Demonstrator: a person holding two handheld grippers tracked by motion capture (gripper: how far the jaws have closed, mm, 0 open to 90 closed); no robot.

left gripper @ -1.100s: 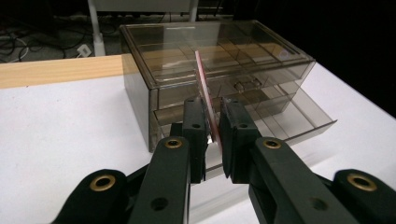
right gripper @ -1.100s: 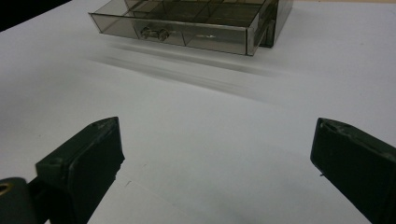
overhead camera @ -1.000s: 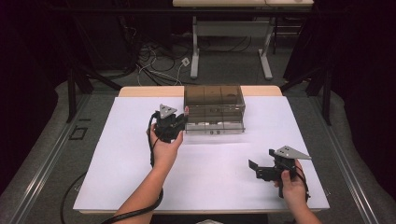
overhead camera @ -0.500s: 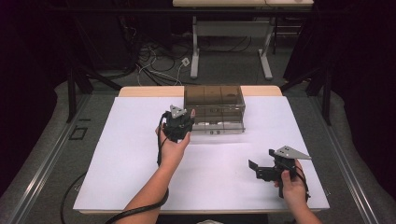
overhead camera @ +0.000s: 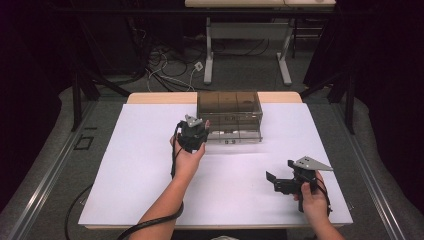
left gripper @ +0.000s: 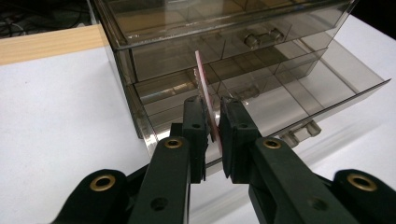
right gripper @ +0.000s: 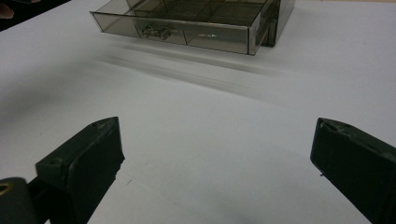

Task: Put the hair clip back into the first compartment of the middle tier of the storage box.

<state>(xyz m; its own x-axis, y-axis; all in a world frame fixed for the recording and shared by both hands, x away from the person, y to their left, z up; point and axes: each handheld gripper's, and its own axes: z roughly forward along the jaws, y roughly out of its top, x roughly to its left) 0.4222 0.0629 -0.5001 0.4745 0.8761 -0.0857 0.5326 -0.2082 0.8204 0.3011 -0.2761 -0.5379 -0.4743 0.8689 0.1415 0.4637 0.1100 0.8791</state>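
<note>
- Right now a thin pink card (left gripper: 206,93) is pinched between the fingers (left gripper: 195,122) of the left gripper (left gripper: 212,122), and it is stood on its edge so that it can slip down into a narrow slot.
- The card sticks up past the fingertips, right over the open bottom drawer (left gripper: 299,98) of the clear drawer box (overhead camera: 229,116).
- The drawer is pulled out toward the fingers, so its little compartments can be reached from above.
- The right gripper (overhead camera: 285,181) is held well apart from the box, with its fingers (right gripper: 88,163) spread wide and nothing between them; it is probably kept out of the way as a spare.
- Compared with a second ago, the left gripper has been carried from the left corner of the box to the front of the open drawer.
- The right gripper has not been moved at all since then.
- Which compartment the card is meant for cannot be told yet.
</note>
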